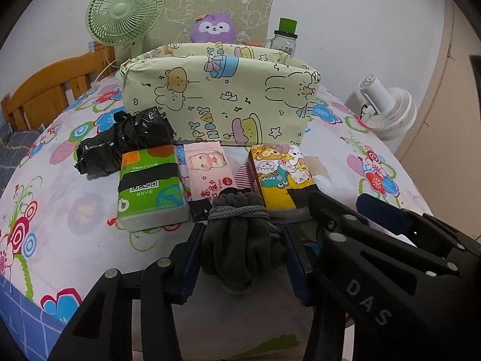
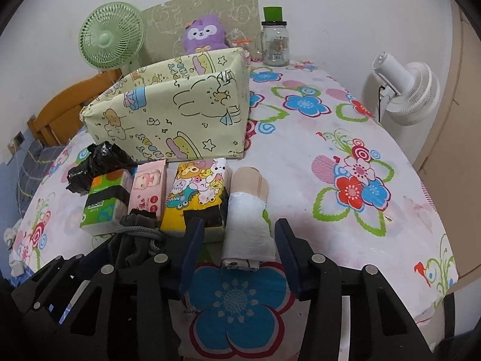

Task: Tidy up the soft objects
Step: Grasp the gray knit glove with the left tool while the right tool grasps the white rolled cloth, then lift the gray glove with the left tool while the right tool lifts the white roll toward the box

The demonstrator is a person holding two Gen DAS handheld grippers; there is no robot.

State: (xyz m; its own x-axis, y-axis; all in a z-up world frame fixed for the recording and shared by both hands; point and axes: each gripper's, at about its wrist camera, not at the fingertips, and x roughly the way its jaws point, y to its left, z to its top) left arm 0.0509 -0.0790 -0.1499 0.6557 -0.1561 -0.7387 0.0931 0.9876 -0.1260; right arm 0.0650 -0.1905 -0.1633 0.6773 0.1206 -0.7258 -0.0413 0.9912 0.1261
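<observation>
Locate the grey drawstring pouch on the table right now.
In the left wrist view, the grey drawstring pouch sits at the table's near edge between the left gripper jaws, just in front of the pink wet-wipes pack.

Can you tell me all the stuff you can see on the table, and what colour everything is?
storage box: 1, pale yellow cartoon print, behind the row
black bag: 1, black, row's left end
green tissue pack: 1, green
pink wipes pack: 1, pink
yellow pack: 1, yellow
white roll: 1, white-beige, row's right end
grey pouch: 1, grey
plush toy: 1, purple, back
green fan: 1
white fan: 1
jar: 1, clear, green lid
left gripper: around pouch
right gripper: open, astride roll
</observation>
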